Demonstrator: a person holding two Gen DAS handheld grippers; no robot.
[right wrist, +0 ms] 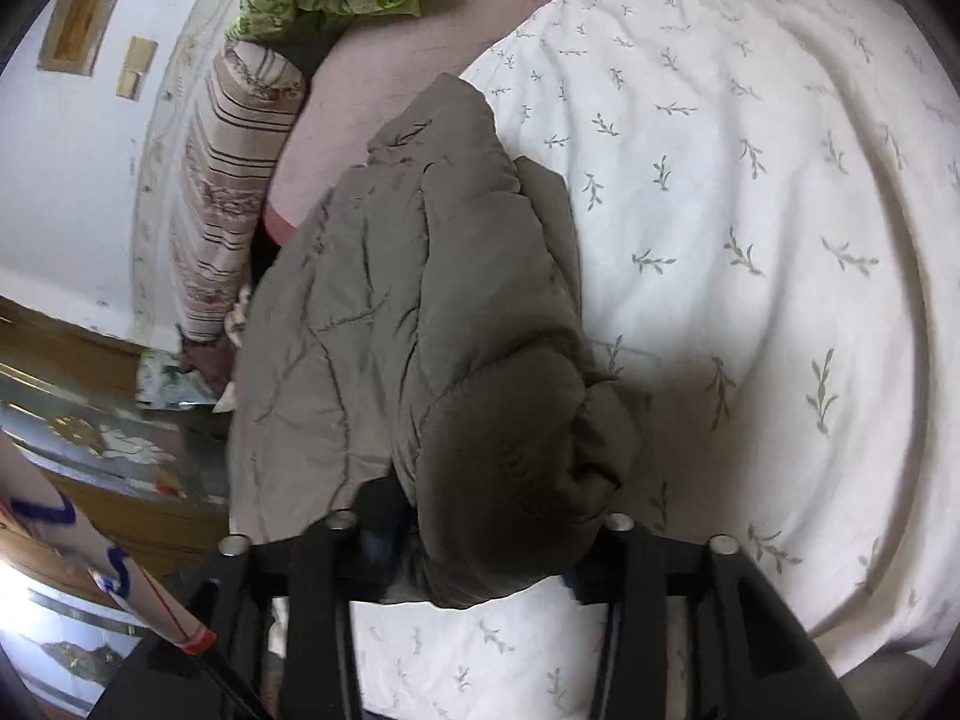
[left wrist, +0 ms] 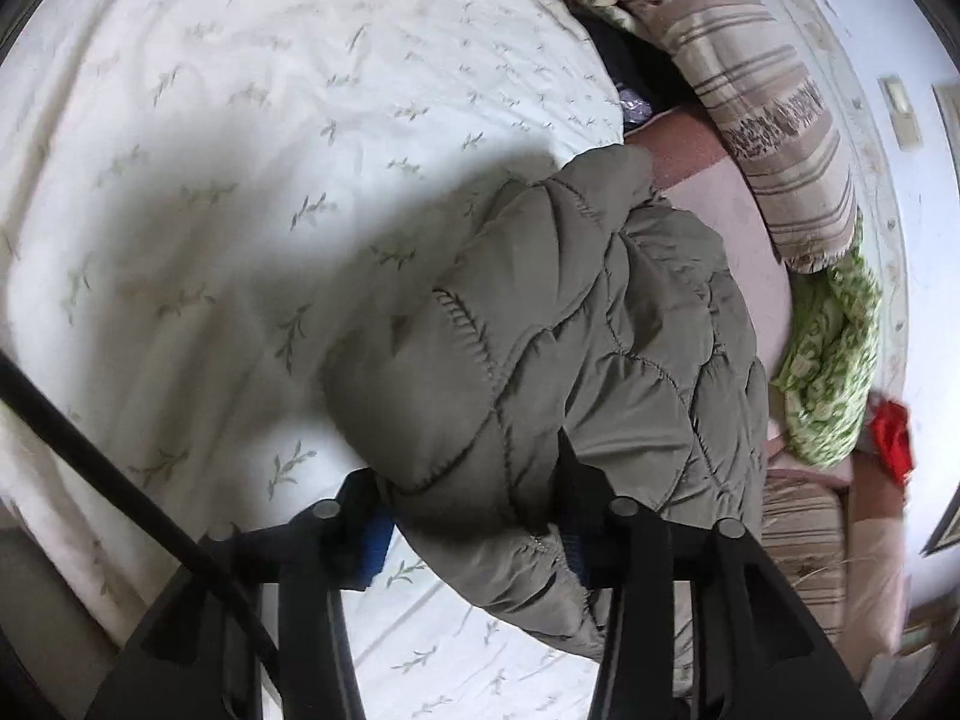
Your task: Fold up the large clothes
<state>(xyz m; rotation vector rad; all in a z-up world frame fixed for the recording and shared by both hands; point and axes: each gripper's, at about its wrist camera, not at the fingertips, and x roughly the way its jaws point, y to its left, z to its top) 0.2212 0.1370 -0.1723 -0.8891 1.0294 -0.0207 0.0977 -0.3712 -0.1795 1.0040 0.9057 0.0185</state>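
Note:
A grey-green quilted puffer jacket (left wrist: 558,324) lies bunched on a white bed cover with leaf print (left wrist: 240,150). My left gripper (left wrist: 474,516) is shut on one end of the jacket, its black fingers with blue pads (left wrist: 375,540) on either side of the bunched fabric. In the right wrist view the same jacket (right wrist: 420,312) stretches away from me over the cover (right wrist: 750,240). My right gripper (right wrist: 486,540) is shut on the jacket's near end, which hides the fingertips.
A striped pillow (left wrist: 774,120) and a green patterned cloth (left wrist: 834,372) lie along the white wall. A pink sheet (right wrist: 384,78) shows beside the cover. A red item (left wrist: 894,432) lies near the wall. Wooden furniture (right wrist: 90,420) stands beside the bed.

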